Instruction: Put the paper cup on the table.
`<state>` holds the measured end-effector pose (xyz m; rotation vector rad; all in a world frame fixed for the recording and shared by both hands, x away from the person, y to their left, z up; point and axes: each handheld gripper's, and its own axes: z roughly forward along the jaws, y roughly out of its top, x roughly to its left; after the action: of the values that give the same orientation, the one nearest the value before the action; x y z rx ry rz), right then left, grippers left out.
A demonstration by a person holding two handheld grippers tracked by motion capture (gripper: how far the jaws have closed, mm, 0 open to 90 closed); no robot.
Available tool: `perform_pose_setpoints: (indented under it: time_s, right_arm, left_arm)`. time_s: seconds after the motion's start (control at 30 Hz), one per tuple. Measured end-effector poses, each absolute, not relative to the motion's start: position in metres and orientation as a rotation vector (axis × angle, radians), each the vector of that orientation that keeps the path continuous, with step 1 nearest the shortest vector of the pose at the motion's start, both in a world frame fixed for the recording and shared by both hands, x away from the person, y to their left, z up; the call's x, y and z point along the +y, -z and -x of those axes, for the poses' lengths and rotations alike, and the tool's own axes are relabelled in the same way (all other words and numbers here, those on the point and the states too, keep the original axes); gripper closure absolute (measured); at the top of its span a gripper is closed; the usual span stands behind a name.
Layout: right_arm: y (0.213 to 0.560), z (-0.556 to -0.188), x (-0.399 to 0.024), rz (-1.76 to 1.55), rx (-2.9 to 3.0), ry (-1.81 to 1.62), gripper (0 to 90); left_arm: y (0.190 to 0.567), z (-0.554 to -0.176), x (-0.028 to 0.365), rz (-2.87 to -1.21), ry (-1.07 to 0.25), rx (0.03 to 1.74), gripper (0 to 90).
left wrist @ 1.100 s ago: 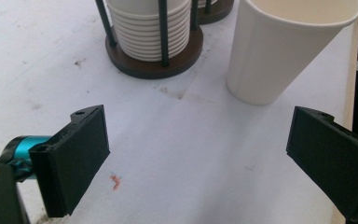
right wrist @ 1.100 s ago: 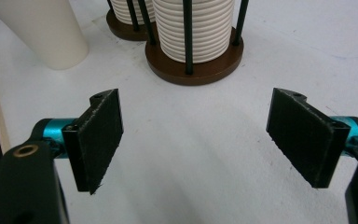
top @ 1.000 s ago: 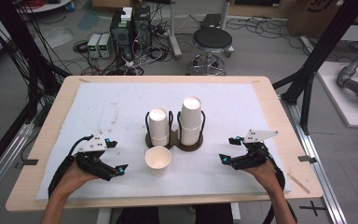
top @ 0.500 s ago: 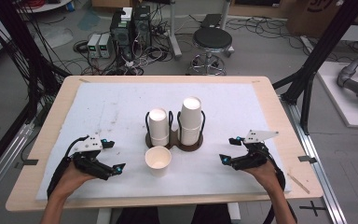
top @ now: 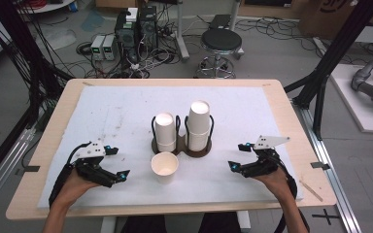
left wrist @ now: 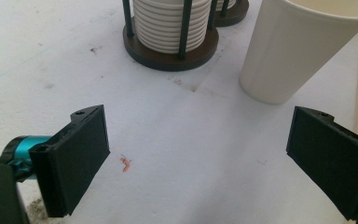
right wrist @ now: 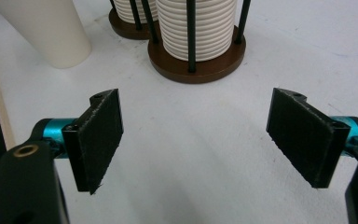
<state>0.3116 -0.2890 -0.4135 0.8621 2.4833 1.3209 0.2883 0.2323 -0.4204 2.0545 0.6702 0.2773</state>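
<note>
A single white paper cup (top: 164,167) stands upright and open on the white mat, just in front of two dark brown holders with black rods. Each holder carries a stack of upturned white cups: the shorter left stack (top: 164,131) and the taller right stack (top: 199,124). My left gripper (top: 116,161) rests low on the mat to the left of the single cup, open, with nothing between its jaws. In the left gripper view (left wrist: 198,154) the cup (left wrist: 289,51) stands ahead to the right. My right gripper (top: 237,156) sits to the right, open and empty (right wrist: 196,135), facing the right stack (right wrist: 198,28).
The white mat (top: 111,111) covers most of the wooden table (top: 301,131). Black frame posts (top: 320,73) rise at both sides of the table. A stool (top: 221,41) and computer boxes (top: 136,24) stand on the floor beyond the far edge.
My left gripper has shifted slightly to the left on the mat. The right gripper and the cups have stayed where they were.
</note>
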Motion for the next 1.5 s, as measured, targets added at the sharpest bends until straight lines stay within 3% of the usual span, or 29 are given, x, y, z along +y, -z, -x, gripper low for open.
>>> perform_pose_setpoints:
  time_s: [1.5]
  right_arm:
    - [0.4135,-0.3092,-0.2899,-0.868,2.484,-1.320,19.0]
  left_arm:
    - [0.4238,-0.2874,0.2395,-2.026,-0.290,0.707,5.7]
